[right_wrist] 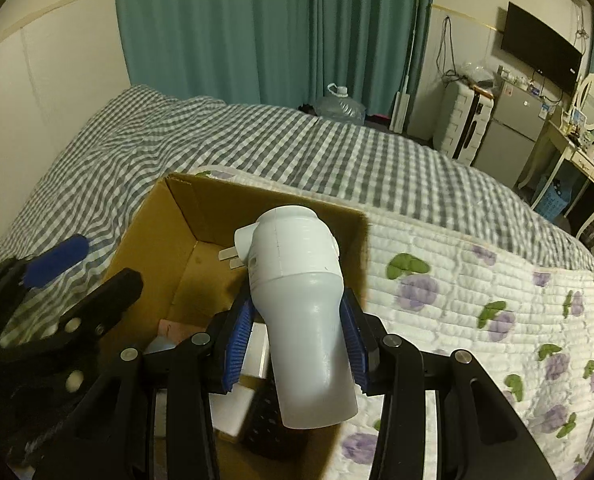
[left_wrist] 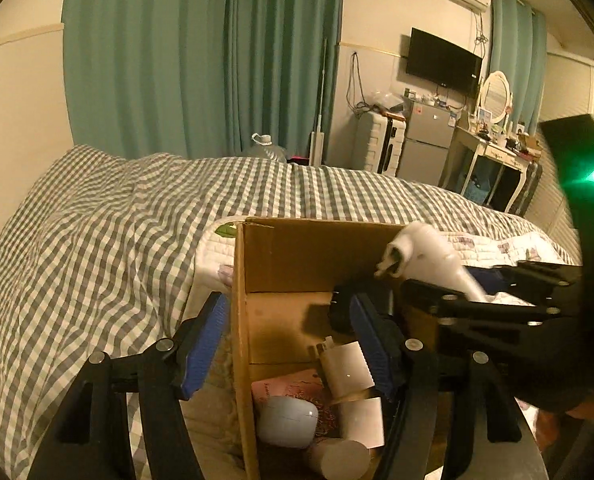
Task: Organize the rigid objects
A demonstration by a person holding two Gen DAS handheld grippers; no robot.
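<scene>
The white hair dryer [right_wrist: 301, 280] is clamped by its handle between the blue pads [right_wrist: 239, 336] of the right gripper [right_wrist: 297, 340], nozzle end pointing away, and hangs above the open cardboard box [right_wrist: 185, 216]. Inside the box lie a white charger [left_wrist: 347, 368], a pale rounded case [left_wrist: 287, 420], a pink packet [left_wrist: 281, 390] and a white cylinder [left_wrist: 339, 458]. The left gripper [left_wrist: 293, 344] stands wide open and holds nothing; its jaws straddle the box's left wall, one finger outside and one inside. The box rests on a quilted floral mat [right_wrist: 477, 300] at the near part of a bed covered by a grey checked duvet [left_wrist: 77, 240].
</scene>
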